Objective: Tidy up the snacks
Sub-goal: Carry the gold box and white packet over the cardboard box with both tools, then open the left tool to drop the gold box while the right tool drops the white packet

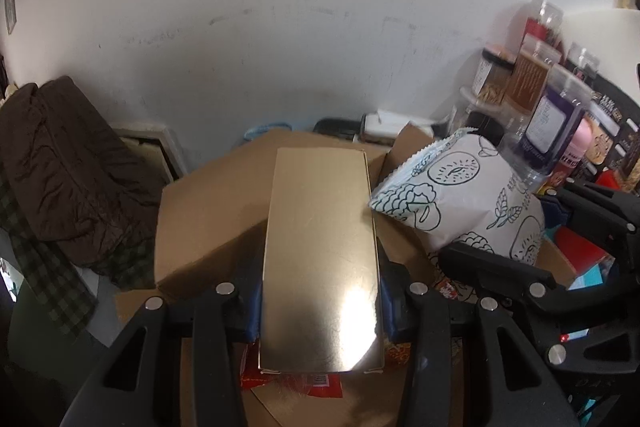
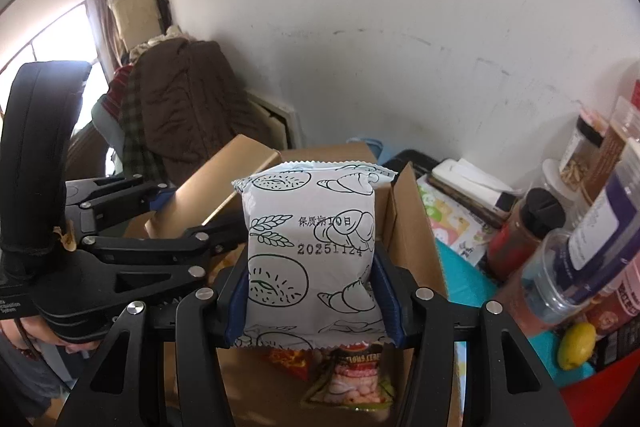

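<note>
Care is advised while the flat gold cardboard box [image 1: 320, 251], clamped in the left gripper [image 1: 320, 311], and the white printed bread pouch [image 2: 314, 251], clamped in the right gripper [image 2: 314, 303], are lowered level into the open brown carton [image 2: 412, 227] beneath.

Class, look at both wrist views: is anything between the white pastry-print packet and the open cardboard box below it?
Nothing visible. The right gripper holds the white pastry-print packet over the open cardboard box, where only snack bags lie. The gold box hangs alongside in the left gripper.

Both wrist cameras look closely forward over the cardboard box [image 1: 208, 211] [image 2: 416, 239], toward the white wall [image 1: 320, 27] [image 2: 380, 27].
</note>
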Demonstrator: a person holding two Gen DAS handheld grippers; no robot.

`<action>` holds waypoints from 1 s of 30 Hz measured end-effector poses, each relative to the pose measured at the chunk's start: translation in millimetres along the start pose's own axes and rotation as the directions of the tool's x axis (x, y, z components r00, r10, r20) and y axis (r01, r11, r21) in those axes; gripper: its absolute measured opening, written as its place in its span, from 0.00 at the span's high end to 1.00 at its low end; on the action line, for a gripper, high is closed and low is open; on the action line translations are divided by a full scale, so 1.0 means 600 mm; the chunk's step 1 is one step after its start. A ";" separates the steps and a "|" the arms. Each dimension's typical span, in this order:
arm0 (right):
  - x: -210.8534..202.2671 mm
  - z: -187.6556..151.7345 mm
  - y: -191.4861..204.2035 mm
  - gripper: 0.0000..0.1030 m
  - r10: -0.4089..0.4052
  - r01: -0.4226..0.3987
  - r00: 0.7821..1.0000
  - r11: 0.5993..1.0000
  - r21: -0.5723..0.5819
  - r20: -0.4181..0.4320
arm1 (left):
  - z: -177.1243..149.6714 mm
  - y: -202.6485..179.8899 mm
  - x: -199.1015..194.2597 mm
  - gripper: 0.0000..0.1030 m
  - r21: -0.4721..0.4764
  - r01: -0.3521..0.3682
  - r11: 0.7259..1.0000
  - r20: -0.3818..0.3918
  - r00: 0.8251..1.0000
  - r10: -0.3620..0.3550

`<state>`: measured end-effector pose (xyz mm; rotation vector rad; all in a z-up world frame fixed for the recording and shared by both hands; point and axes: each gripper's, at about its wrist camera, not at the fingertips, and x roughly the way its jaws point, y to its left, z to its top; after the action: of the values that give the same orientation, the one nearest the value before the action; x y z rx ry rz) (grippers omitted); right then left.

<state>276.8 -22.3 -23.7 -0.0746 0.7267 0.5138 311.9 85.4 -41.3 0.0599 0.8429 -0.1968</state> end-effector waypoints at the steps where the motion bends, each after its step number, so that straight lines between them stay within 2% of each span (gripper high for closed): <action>1: 0.006 -0.001 -0.002 0.48 0.001 -0.001 1.000 1.000 0.002 -0.012 | 0.000 0.001 0.005 0.58 -0.004 0.004 1.000 -0.011 1.000 -0.004; 11: 0.056 -0.022 -0.010 0.48 -0.023 0.022 0.992 1.000 -0.006 -0.124 | -0.017 0.004 0.057 0.58 -0.012 -0.004 1.000 -0.143 0.990 0.002; 16: 0.070 -0.031 -0.010 0.48 -0.040 0.036 0.985 0.999 -0.029 -0.168 | -0.023 0.007 0.071 0.58 -0.013 -0.010 1.000 -0.180 0.984 0.007; 19: 0.077 -0.036 -0.009 0.48 -0.054 0.047 0.981 0.998 -0.040 -0.185 | -0.023 0.003 0.077 0.58 -0.006 -0.027 1.000 -0.192 0.981 0.025; 30: 0.077 -0.042 -0.015 0.47 -0.072 0.063 0.977 0.997 -0.052 -0.201 | -0.024 0.003 0.065 0.45 -0.018 -0.076 0.997 -0.190 0.979 0.071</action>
<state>294.7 -16.7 -73.7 -0.1962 0.9084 0.4616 326.7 83.5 -79.9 0.0868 1.0308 -0.1113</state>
